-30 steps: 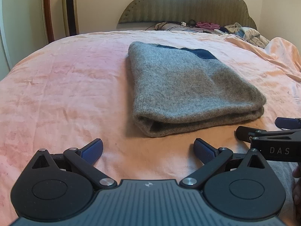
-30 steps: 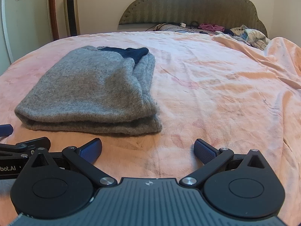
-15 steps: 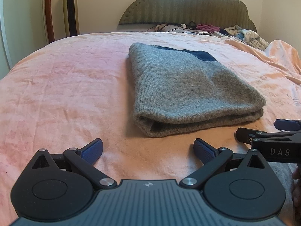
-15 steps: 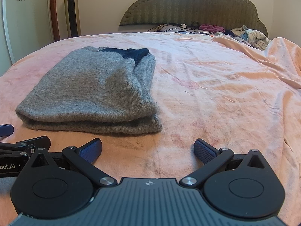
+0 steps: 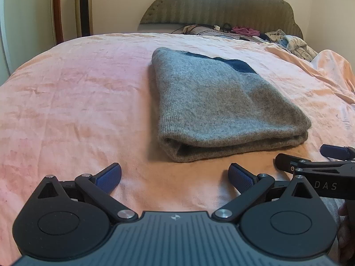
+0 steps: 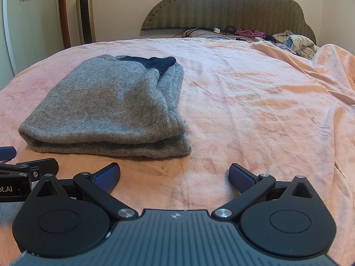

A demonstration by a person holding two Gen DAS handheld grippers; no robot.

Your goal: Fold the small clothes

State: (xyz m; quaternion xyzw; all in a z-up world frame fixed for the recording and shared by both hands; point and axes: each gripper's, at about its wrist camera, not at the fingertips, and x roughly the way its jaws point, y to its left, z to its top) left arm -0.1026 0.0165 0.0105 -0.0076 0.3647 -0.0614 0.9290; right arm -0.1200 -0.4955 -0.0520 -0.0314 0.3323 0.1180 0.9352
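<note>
- Grey knitted garment is seen folded into a thick rectangular bundle, laid flat on the pink bedspread, with its stacked fold edges turned toward the cameras.
- Dark navy fabric is visible at the far end of the bundle, partly tucked under the grey layers.
- Left gripper is held low over the bedspread, just short of the bundle's near edge; its jaws are spread wide and nothing is held between the blue pads.
- Right gripper is held at the same height, off the bundle's right-hand near corner; its jaws are likewise spread wide and empty, and bare bedspread is seen between the pads.
- Both grippers are kept side by side: the right one's tips are caught at the right edge of the left wrist view, and the left one's tips at the left edge of the right wrist view.
- Neither gripper is in contact with the garment.
- Loose clothes are piled near the padded olive headboard at the far end of the bed.
- Tall gold tower fan is seen standing against the wall at the far left.
</note>
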